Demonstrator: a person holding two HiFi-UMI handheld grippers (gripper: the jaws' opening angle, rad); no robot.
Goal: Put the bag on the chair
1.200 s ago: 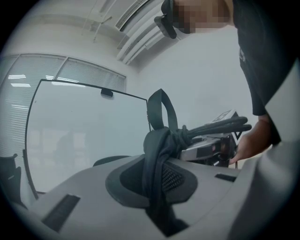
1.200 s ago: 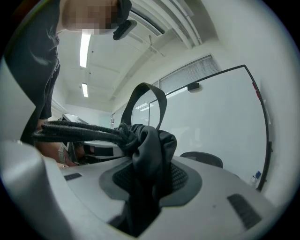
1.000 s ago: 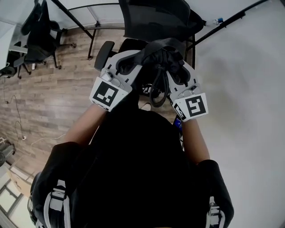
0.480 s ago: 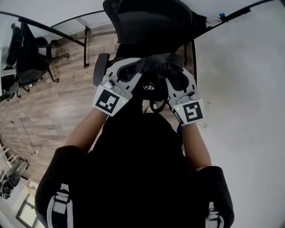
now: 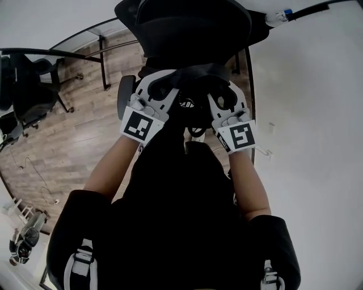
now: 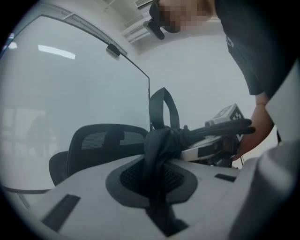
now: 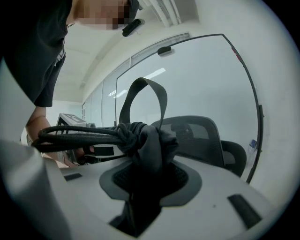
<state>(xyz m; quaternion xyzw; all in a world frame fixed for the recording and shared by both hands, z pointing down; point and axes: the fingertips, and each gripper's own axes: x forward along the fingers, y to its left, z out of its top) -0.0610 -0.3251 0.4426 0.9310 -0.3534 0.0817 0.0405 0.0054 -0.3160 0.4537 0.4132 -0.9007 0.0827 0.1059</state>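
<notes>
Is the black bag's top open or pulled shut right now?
Shut: the bag is bunched tight at its top, beside knotted cords, clamped by the left gripper and the right gripper.

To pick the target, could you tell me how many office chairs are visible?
2: near chair just beyond the bag; far chair at the left edge. More may be hidden.

A wooden floor (image 5: 74, 141) filled the left of the head view. 1 other black office chair (image 5: 25, 99) stood on it at the far left, near a black metal frame (image 5: 103, 62) with thin legs. A plain white surface (image 5: 312, 113) covered the right side, and 1 small blue-capped item (image 5: 282, 14) lay at its top edge. A black-framed glass pane (image 6: 84, 79) rose in the background.
</notes>
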